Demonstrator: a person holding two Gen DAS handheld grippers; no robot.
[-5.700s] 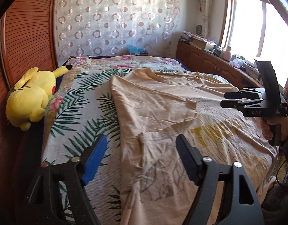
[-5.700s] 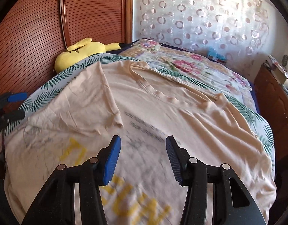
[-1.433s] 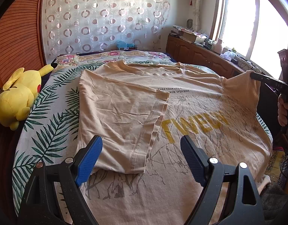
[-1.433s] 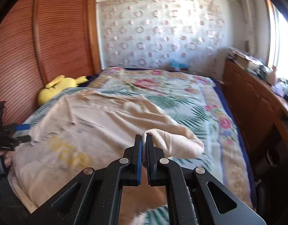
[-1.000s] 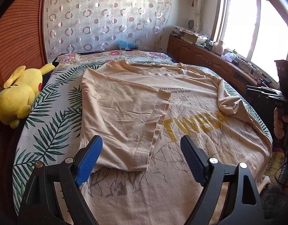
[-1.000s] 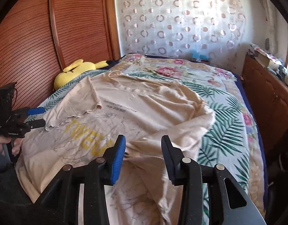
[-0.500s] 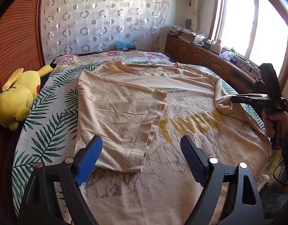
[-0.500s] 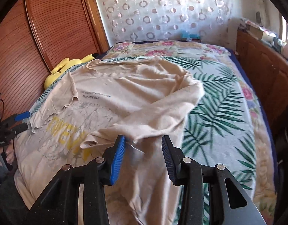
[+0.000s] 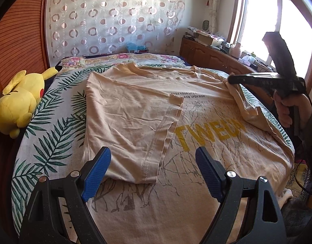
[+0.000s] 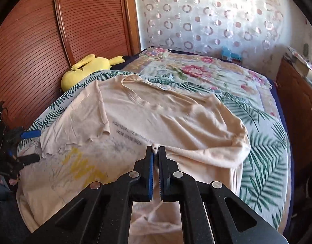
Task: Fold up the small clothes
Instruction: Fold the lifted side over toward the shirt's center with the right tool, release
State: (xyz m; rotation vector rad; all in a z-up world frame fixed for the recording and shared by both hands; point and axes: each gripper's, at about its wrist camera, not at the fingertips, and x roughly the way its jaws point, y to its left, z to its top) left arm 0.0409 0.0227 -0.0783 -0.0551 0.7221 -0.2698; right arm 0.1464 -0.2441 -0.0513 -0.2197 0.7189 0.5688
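A beige T-shirt (image 9: 196, 126) with yellow letters lies spread on the bed. Its left sleeve (image 9: 131, 122) is folded inward over the chest. My left gripper (image 9: 153, 167) is open and empty above the shirt's lower part. My right gripper (image 10: 155, 150) is shut on a pinch of the shirt's right sleeve edge (image 10: 155, 148) and holds that side lifted and bunched (image 10: 213, 134) over the shirt. In the left wrist view the right gripper (image 9: 230, 79) shows at the shirt's right side with cloth hanging from its tip.
The bed (image 9: 54, 109) has a palm-leaf and flower cover. A yellow plush toy (image 9: 19, 99) lies at its left edge by the wooden wardrobe (image 10: 54, 30). A wooden cabinet (image 9: 213, 56) with clutter runs under the window on the right.
My right gripper was open over the bunched right side half a second ago; now it has shut on the sleeve edge and lifted it. The left gripper has stayed open and still.
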